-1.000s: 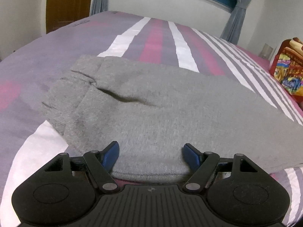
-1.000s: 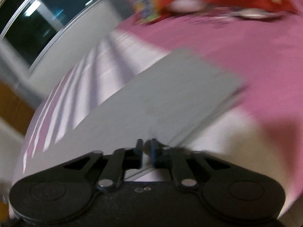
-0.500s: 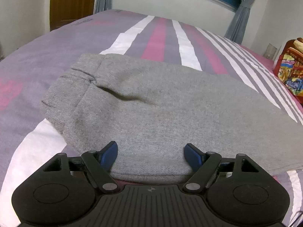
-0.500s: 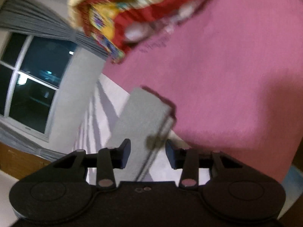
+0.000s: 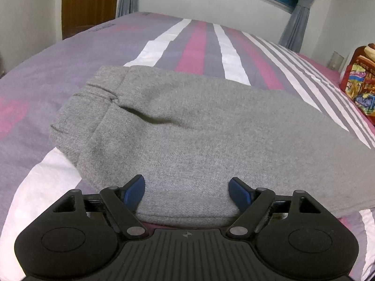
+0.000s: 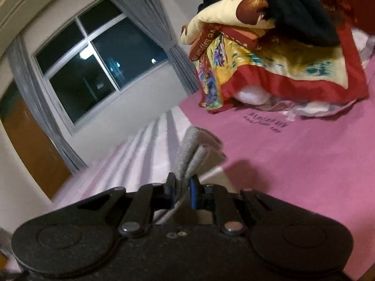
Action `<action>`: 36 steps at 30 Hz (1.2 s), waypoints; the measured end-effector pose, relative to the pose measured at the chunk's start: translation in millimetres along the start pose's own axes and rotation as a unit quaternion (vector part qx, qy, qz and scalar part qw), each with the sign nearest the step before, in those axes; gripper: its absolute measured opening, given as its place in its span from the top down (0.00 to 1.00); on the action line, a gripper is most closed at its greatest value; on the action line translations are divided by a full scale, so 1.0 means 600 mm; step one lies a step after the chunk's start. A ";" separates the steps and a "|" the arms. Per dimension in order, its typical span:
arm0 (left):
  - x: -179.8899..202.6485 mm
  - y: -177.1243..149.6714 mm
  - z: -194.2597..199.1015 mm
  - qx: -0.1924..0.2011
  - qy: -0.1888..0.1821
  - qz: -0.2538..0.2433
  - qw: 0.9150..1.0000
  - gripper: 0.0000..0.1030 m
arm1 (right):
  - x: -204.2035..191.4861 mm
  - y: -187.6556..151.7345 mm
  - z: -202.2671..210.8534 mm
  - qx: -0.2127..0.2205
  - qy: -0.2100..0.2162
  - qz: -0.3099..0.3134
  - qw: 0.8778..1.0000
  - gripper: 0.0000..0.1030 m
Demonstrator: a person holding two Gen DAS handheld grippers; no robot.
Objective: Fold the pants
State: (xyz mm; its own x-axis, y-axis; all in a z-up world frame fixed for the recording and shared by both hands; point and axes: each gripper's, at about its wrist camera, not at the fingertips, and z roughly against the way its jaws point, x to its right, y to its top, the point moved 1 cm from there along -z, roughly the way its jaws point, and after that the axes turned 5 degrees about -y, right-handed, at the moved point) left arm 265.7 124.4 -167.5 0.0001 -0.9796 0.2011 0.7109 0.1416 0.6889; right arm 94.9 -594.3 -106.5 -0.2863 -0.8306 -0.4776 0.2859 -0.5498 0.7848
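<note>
The pants [image 5: 199, 140] are spread across the bed [image 5: 35, 89]. At their near edge, the left gripper [image 5: 186, 188] is held with jaws spread, unchanged. At their far end, the right gripper [image 6: 182, 186], open half a second ago, is now pinched on the cuffs [image 6: 191, 152], so a fold can be started.

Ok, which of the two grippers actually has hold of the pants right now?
The right gripper: its jaws are pinched on a bunched grey edge of the pants. The left gripper is wide open over the flat pants.
</note>
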 end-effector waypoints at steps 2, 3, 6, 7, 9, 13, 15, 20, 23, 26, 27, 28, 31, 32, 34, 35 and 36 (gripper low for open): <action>0.002 -0.001 -0.001 -0.001 0.002 -0.003 1.000 0.21 | 0.064 -0.038 -0.054 -0.090 -0.035 -0.093 0.991 0.91; 0.002 0.000 0.000 -0.002 0.003 -0.003 1.000 0.21 | 0.084 -0.047 -0.053 -0.078 -0.016 -0.144 0.986 0.91; 0.003 0.001 -0.001 -0.003 0.003 -0.003 1.000 0.20 | 0.084 -0.049 -0.047 -0.073 -0.017 -0.182 0.981 0.89; 0.003 0.002 -0.001 -0.003 0.004 -0.003 1.000 0.20 | 0.082 -0.047 -0.047 -0.075 -0.019 -0.182 0.980 0.88; 0.009 0.007 0.014 0.005 0.014 -0.003 1.000 0.20 | 0.089 -0.045 -0.046 -0.082 -0.012 -0.199 0.977 0.88; -0.024 -0.009 0.108 0.118 0.024 0.047 0.992 0.20 | 0.095 -0.038 -0.049 -0.091 -0.007 -0.193 0.977 0.87; -0.063 -0.023 0.138 0.143 0.037 0.091 0.985 0.20 | 0.088 -0.040 -0.049 -0.091 -0.009 -0.186 0.978 0.87; -0.164 -0.039 0.144 0.136 0.023 0.207 0.968 0.48 | 0.082 -0.040 -0.053 -0.091 -0.019 -0.181 0.979 0.87; -0.189 -0.036 0.122 0.126 -0.020 0.244 0.961 0.53 | 0.078 -0.038 -0.055 -0.093 -0.023 -0.179 0.979 0.85; -0.187 -0.029 0.095 0.112 -0.056 0.253 0.959 0.66 | 0.077 -0.035 -0.057 -0.097 -0.028 -0.178 0.979 0.85; -0.187 -0.026 0.085 0.108 -0.065 0.258 0.958 0.66 | 0.075 -0.035 -0.057 -0.098 -0.031 -0.177 0.979 0.85; -0.185 -0.027 0.079 0.107 -0.065 0.261 0.957 0.66 | 0.074 -0.034 -0.057 -0.098 -0.033 -0.175 0.979 0.85; -0.183 -0.022 0.079 0.132 -0.093 0.280 0.946 0.66 | 0.072 -0.033 -0.058 -0.101 -0.038 -0.172 0.979 0.85; -0.186 -0.020 0.082 0.145 -0.105 0.286 0.941 0.66 | 0.071 -0.032 -0.057 -0.102 -0.039 -0.171 0.979 0.85; -0.191 -0.018 0.078 0.151 -0.109 0.292 0.938 0.66 | 0.069 -0.032 -0.057 -0.104 -0.042 -0.170 0.979 0.85; -0.191 -0.016 0.069 0.138 -0.098 0.290 0.942 0.66 | 0.068 -0.031 -0.057 -0.104 -0.044 -0.169 0.979 0.85; -0.193 -0.015 0.052 0.110 -0.090 0.289 0.947 0.66 | 0.067 -0.031 -0.057 -0.105 -0.045 -0.169 0.979 0.84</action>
State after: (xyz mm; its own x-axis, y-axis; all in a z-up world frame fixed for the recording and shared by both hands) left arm 237.4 241.0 -175.3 0.2111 -0.6921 0.6902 0.4651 0.6922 0.5519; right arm 109.6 -620.7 -153.8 -0.4740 -0.5924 -0.6514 0.3394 -0.8056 0.4857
